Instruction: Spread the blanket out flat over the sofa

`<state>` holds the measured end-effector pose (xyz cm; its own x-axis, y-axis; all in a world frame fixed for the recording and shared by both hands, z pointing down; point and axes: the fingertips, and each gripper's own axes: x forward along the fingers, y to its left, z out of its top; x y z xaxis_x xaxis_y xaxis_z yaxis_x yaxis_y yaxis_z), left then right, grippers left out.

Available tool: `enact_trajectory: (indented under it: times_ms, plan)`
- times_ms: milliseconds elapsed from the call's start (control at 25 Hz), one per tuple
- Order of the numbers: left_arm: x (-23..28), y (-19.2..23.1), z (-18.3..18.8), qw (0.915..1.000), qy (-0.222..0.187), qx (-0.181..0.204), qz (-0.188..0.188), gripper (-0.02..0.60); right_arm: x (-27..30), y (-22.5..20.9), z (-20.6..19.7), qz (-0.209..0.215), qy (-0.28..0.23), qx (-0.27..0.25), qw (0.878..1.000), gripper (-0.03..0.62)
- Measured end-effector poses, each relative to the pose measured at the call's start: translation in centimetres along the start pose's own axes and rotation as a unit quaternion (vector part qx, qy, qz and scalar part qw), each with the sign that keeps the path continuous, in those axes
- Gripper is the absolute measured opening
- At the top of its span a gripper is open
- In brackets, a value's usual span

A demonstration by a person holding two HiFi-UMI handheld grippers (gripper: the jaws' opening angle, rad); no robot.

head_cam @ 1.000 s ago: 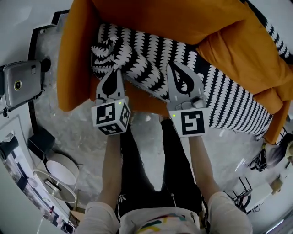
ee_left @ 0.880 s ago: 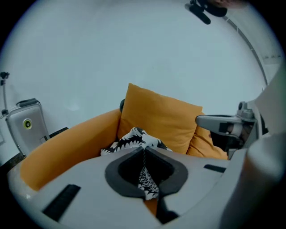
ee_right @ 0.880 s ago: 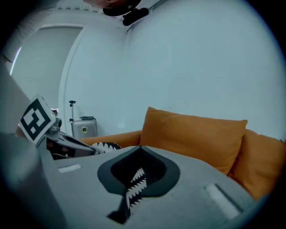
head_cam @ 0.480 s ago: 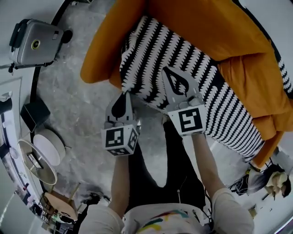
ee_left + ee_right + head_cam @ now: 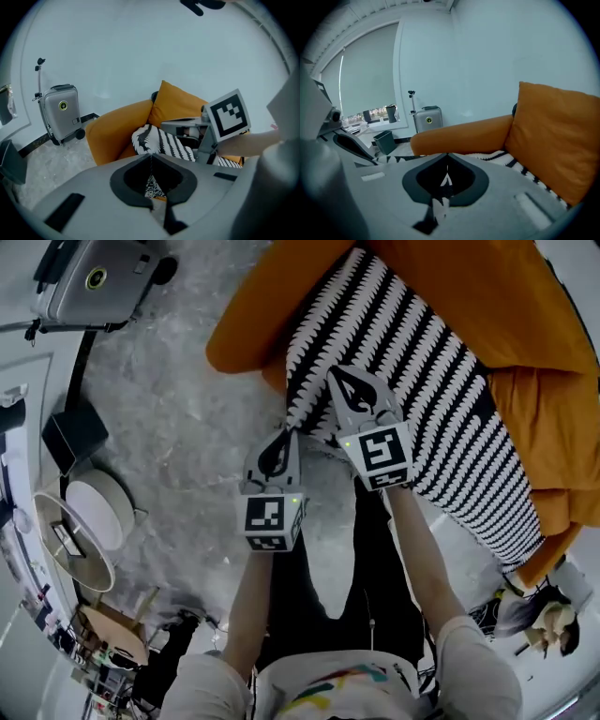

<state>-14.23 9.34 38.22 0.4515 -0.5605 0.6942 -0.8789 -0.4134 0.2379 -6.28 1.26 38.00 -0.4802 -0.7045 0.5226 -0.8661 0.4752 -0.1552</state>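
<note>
- Head view: the black-and-white blanket (image 5: 422, 381) lies along the seat of the orange sofa (image 5: 506, 296). Its near edge is pinched by the left gripper (image 5: 279, 442) and the right gripper (image 5: 342, 385). Pulling it further off the front could drag it onto the floor (image 5: 187, 427).
- Left gripper view: the jaws are together on a thin fold of blanket. So slight a bite may slip under tension.
- Right gripper view: the jaws are clamped on the blanket's edge. Uneven pulls would leave it skewed.
</note>
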Motion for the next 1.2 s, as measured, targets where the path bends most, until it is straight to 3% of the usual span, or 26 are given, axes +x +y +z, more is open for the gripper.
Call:
enact_trajectory:
  times_ms: [80,160,320,640,720,840,1000,1200]
  plan:
    - [-3.1,-0.3,2.7,0.9955,0.085,0.02,0.037,0.02,0.6,1.8,0.6,0.06,0.044,0.075,0.994,0.005]
    - [-3.5,-0.6,4.9,0.9894,0.133,0.029,0.052,0.02,1.6,1.7,1.2,0.095,0.078,0.105,0.987,0.005]
    - [-1.9,0.3,4.7,0.9862,0.156,0.025,0.049,0.021,4.3,1.2,0.1,0.118,0.113,0.112,0.98,0.005]
    - [-1.8,4.1,-2.2,0.9817,0.185,0.032,0.032,0.021,8.8,6.1,-5.5,0.135,0.172,0.101,0.971,0.005]
    - [-0.4,4.6,-2.7,0.9849,0.173,0.003,-0.006,0.021,10.4,6.1,-6.6,0.141,0.191,0.096,0.967,0.005]
    - [1.3,5.4,-3.3,0.9798,0.165,-0.096,-0.059,0.023,12.0,5.3,-7.5,0.144,0.207,0.105,0.962,0.005]
    - [1.2,9.2,-5.2,0.9738,0.191,-0.122,-0.018,0.023,12.0,7.0,-8.4,0.162,0.214,0.099,0.958,0.005]
    - [1.9,13.7,-5.5,0.969,0.193,-0.153,0.016,0.045,11.7,10.2,-8.3,0.188,0.224,0.075,0.953,0.005]
